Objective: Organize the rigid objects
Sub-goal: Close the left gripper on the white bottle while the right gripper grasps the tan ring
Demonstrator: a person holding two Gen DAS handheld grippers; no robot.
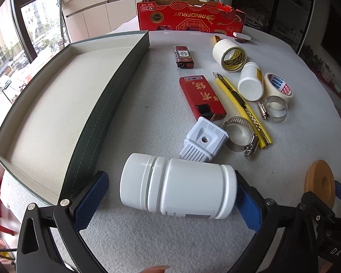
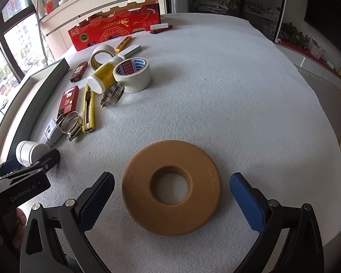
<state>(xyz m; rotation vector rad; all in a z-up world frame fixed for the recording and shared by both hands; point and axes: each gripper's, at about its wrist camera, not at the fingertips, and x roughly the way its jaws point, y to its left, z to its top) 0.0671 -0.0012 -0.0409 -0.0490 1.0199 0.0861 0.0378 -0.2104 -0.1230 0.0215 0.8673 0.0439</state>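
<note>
White bottle [image 1: 177,186] is lying on its side between the fingers of the left gripper [image 1: 170,195], cap pointing left toward the big shallow tray [image 1: 111,100]. The right pad [image 1: 247,207] looks like it's touching the bottle's base, but the left pad [image 1: 91,198] sits clear of the cap, so that gripper is spread wide and not squeezing anything. The bottle is just beside the tray's near corner, on the fuzzy white counter [image 2: 227,91].

Over on the other side, the right gripper [image 2: 172,198] is also released, with its fingers straddling a tan ring [image 2: 170,188] that lies flat on the counter. There's a gap on both sides, so no contact there.

Behind the bottle there's a whole spread of stuff: a white plug [image 1: 203,140] nearly touching it, a hose clamp [image 1: 241,137] next to the plug, a yellow box cutter [image 1: 243,110] lying diagonally, and a red lighter box [image 1: 201,95]. A smaller dark lighter [image 1: 183,56] sits further back. To the right there's a smaller bottle with a yellow label [image 1: 250,83], a roll of masking tape [image 1: 278,88] beside it, a second hose clamp [image 1: 274,109] in front of those, and a bigger tape roll [image 1: 229,54] behind. A red cardboard box [image 1: 191,17] stands at the far end of the counter. The tray has nothing in it that I can see.
</note>
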